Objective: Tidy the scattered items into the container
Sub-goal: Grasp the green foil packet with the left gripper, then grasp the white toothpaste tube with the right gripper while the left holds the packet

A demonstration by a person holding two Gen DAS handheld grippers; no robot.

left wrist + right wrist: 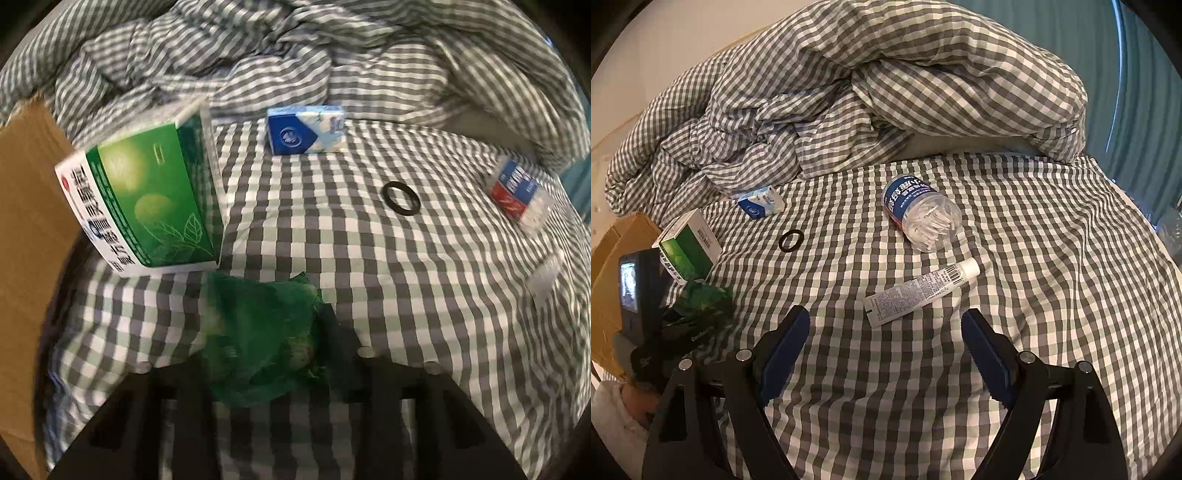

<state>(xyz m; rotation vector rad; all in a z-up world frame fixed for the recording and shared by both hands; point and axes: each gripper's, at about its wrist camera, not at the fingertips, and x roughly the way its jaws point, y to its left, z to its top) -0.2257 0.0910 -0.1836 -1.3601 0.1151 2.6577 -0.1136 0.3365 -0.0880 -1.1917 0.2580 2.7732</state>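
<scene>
Over the checked bedsheet (997,206), right gripper (886,354) hovers w/ fingers wide apart near the tube (919,291); left gripper (258,332) is clamped on a green mesh bag (255,332) beside the cardboard box (26,221).

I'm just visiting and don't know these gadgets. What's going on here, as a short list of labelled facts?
Setting: bed with checked sheet and a bunched duvet
Container: cardboard box at the left edge
Left gripper: closed on a green mesh bag, with the green medicine box just beyond it
Right gripper: open, holding nothing, with the white tube just ahead
Still lying on the sheet: cotton swab jar, black ring, blue tissue pack, white tube
</scene>
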